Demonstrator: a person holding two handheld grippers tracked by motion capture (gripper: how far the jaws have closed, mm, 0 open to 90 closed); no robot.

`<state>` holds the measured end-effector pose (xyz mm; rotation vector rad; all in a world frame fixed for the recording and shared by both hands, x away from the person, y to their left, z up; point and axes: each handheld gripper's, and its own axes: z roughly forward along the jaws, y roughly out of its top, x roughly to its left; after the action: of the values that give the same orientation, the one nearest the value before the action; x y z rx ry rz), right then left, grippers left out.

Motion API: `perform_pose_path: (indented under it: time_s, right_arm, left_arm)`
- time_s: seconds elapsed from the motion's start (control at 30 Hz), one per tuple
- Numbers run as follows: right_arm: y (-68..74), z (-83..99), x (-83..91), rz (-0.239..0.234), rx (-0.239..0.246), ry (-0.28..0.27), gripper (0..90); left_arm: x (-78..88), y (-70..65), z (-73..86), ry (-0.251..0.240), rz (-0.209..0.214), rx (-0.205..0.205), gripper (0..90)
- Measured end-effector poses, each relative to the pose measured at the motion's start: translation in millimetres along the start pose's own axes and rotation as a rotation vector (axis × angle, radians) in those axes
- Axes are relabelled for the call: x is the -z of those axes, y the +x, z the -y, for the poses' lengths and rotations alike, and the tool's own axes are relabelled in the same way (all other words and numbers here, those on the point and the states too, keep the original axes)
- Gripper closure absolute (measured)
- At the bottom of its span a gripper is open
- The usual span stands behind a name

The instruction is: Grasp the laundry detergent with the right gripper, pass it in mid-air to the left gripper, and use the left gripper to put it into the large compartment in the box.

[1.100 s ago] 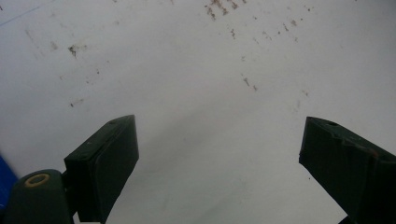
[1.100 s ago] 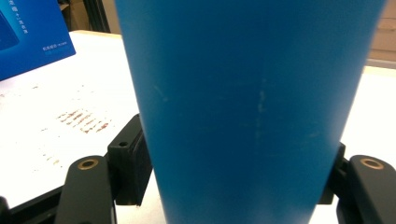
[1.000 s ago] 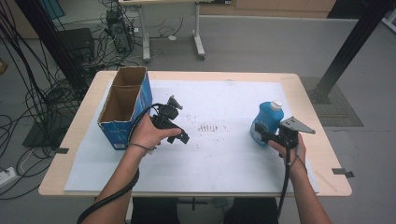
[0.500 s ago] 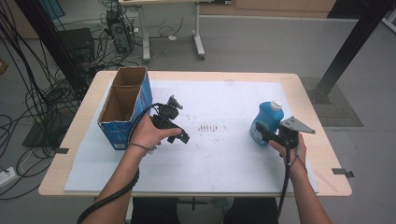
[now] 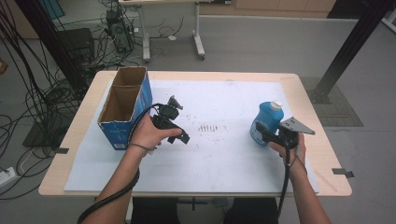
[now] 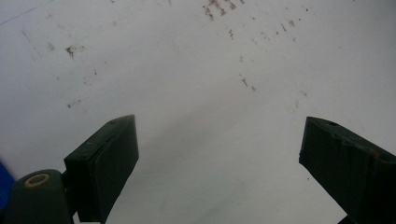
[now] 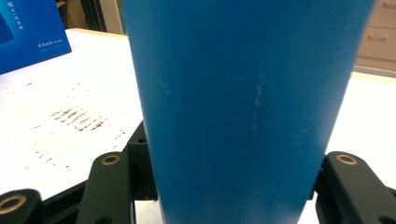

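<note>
The right gripper point(image 5: 265, 135) has just closed its jaws on the upright blue bottle point(image 5: 267, 120), which stands well right of the cardboard box point(image 5: 125, 109), seemingly on the white sheet point(image 5: 224, 158), while the left gripper point(image 5: 180, 136) gapes empty beside that box.

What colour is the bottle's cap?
White. The bottle is blue with a white cap, best seen in the high view.

blue bottle point(image 5: 265, 122) | white cap | upright | right side of table, on white sheet
</note>
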<state>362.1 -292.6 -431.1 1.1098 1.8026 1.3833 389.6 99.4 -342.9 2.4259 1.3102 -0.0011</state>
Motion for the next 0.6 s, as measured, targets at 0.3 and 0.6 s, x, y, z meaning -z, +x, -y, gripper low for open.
perform_pose_path:
  time_s: [0.3,0.6]
  right_arm:
    - [0.2,0.3,0.1,0.001,0.004,-0.002,43.3]
    - [-0.2,-0.6,0.1,-0.001,0.003,0.004,43.4]
  left_arm:
    - [-2.1,-0.9,-2.9,0.004,0.004,0.0,12.1]
    - [-2.7,-3.6,-11.4,0.015,0.01,-0.008,12.0]
